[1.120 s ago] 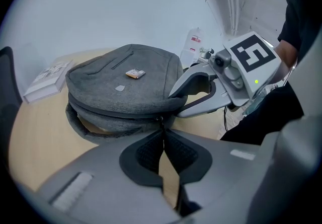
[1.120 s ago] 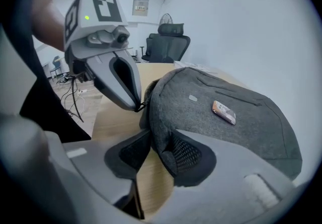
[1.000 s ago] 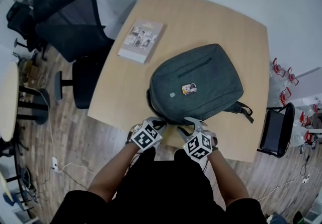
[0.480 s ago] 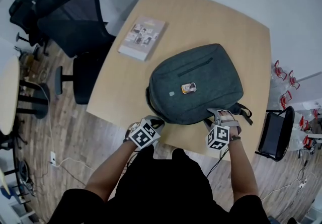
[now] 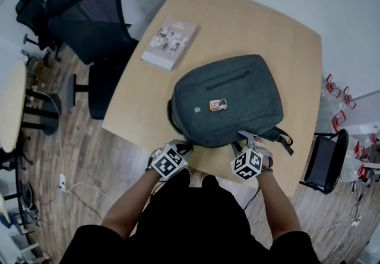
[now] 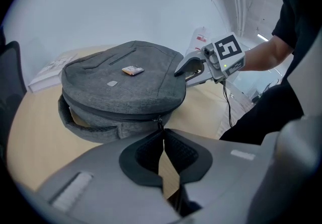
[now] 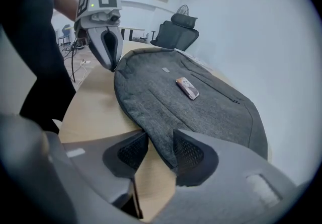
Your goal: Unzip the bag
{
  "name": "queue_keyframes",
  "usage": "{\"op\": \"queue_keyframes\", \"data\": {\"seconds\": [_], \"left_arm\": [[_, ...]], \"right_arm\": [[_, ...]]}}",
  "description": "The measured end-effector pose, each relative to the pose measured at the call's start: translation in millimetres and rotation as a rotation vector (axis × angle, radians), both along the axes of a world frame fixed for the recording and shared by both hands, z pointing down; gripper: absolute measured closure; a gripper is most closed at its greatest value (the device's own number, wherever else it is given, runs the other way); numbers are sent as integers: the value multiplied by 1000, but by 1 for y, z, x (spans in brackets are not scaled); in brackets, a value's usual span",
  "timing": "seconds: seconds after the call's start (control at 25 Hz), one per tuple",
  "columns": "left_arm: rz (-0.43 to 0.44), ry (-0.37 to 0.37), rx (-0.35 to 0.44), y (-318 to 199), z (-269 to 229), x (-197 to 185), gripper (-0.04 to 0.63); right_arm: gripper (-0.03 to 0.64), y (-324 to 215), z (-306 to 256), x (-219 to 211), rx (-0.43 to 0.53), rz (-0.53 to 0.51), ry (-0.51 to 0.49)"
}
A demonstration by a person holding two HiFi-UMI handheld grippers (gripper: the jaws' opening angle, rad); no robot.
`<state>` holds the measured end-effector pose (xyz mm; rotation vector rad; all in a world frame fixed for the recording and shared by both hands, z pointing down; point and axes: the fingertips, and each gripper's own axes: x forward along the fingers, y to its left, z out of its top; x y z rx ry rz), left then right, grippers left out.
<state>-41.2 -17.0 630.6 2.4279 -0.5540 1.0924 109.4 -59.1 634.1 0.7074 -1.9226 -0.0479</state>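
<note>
A grey backpack (image 5: 228, 99) lies flat on the wooden table (image 5: 267, 25), its zipped edge toward me. At its near-left corner my left gripper (image 5: 181, 145) is shut on the zipper pull (image 6: 160, 123), which runs into the pinched pads of that gripper (image 6: 162, 135). My right gripper (image 5: 246, 138) is at the bag's near-right edge. In the right gripper view its jaws (image 7: 160, 147) are closing around the fabric rim of the backpack (image 7: 201, 102), with a small gap still at one pad. Each gripper shows in the other's view: the right gripper (image 6: 193, 67) and the left gripper (image 7: 111, 64).
A book (image 5: 169, 44) lies on the table's far left part. A small badge (image 5: 218, 104) sits on the bag's top. A black office chair (image 5: 89, 25) stands left of the table, a dark chair (image 5: 323, 159) to its right.
My right gripper moved from beside the left one out to the bag's near-right corner, then in over its edge. The bag shifted slightly left. The left gripper stayed put.
</note>
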Motion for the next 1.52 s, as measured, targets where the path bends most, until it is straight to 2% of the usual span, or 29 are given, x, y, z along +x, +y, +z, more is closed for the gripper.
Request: {"op": "queue_keyframes", "data": {"seconds": [0.2, 0.48, 0.84, 1.04, 1.16, 1.24, 1.4, 1.44, 1.52], "left_arm": [[-26, 26, -11, 8, 1, -4, 568], [-30, 59, -7, 13, 3, 11, 566], [-39, 91, -13, 13, 2, 24, 565], [-50, 84, 13, 14, 5, 22, 565], [-56, 64, 40, 13, 4, 14, 565], [-58, 45, 69, 12, 2, 7, 565], [-69, 42, 108, 14, -8, -4, 565], [-74, 45, 114, 15, -12, -7, 565], [-97, 59, 141, 12, -23, -14, 569]], "right_arm": [[465, 6, -2, -30, -36, 87, -83], [468, 16, -5, -73, -86, 144, -184], [462, 19, -3, -93, -49, 132, -180], [454, 22, -3, -93, -7, 94, -151], [432, 26, -8, -93, -5, 73, -168], [411, 29, -14, -94, -21, 73, -205], [411, 33, -37, -93, -35, 106, -324], [420, 32, -44, -92, -32, 127, -364], [498, 28, -56, -89, -16, 181, -453]]}}
